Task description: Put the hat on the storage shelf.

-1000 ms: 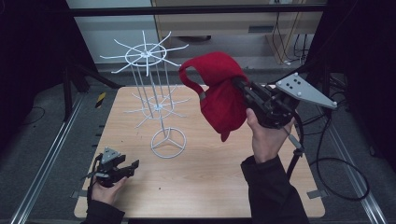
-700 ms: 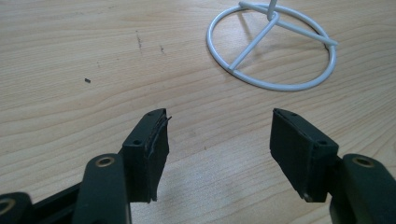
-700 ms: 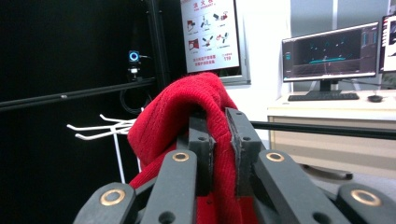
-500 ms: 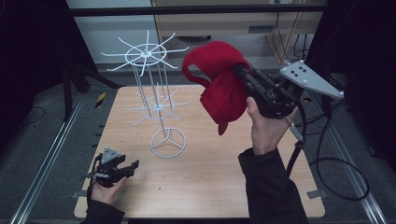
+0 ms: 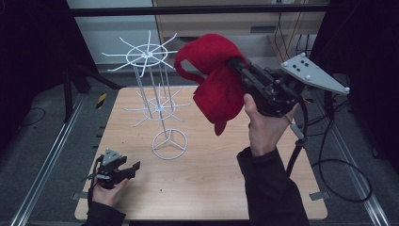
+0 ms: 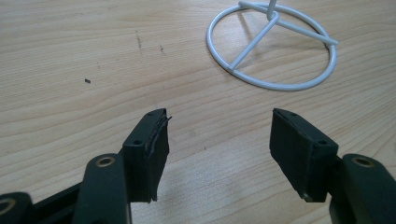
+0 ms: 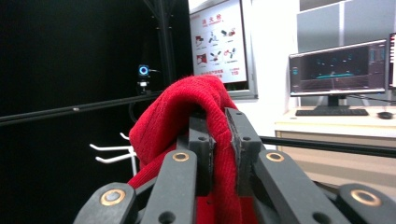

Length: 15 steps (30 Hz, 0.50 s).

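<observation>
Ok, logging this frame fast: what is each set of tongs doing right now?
Left tongs: open, holding nothing, low over the table.
Right tongs: closed on the red cap, held up beside the white wire rack.

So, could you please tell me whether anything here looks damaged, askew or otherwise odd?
One small thing: the left tongs rest open on the wooden table, and the pad on one black finger looks frayed along its edge. Otherwise, the red knitted hat hangs clamped in the right tongs beside the upright white wire rack.
</observation>
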Available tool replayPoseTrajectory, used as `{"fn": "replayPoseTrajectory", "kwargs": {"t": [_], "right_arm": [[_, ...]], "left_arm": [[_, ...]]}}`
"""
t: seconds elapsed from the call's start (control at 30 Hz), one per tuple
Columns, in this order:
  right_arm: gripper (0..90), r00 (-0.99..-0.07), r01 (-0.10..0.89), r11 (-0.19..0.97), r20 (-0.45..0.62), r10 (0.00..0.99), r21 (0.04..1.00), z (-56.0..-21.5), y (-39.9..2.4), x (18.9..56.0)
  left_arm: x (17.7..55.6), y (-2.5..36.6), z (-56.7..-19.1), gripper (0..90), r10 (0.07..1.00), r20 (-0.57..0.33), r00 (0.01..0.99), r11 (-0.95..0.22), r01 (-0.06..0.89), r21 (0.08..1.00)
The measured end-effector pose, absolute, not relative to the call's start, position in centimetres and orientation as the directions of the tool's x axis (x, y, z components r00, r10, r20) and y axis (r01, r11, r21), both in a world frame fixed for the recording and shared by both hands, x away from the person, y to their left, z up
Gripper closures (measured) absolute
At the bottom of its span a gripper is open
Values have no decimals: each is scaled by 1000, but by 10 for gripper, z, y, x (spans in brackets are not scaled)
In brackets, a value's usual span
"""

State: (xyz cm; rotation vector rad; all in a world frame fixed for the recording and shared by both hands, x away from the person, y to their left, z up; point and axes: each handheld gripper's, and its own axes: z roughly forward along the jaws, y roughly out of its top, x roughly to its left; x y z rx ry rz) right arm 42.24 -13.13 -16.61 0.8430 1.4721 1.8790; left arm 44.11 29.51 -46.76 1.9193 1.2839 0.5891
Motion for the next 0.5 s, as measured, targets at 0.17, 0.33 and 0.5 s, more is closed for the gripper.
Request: {"fn": "replayPoseTrajectory", "kwargs": {"t": [0.17, 0.33, 0.5], "right_arm": [[823, -619, -72, -182, 99, 779, 981, -164, -114, 428], [823, -606, -31, -156, 106, 789, 987, -176, -99, 446], [823, -576, 5, -124, 105, 811, 992, -191, -94, 459]], "left_arm": [[441, 295, -467, 373, 920, -30, 391, -219, 576, 787], [441, 296, -467, 374, 918, -28, 395, -224, 576, 786], [441, 296, -467, 374, 918, -26, 396, -227, 576, 786]]}}
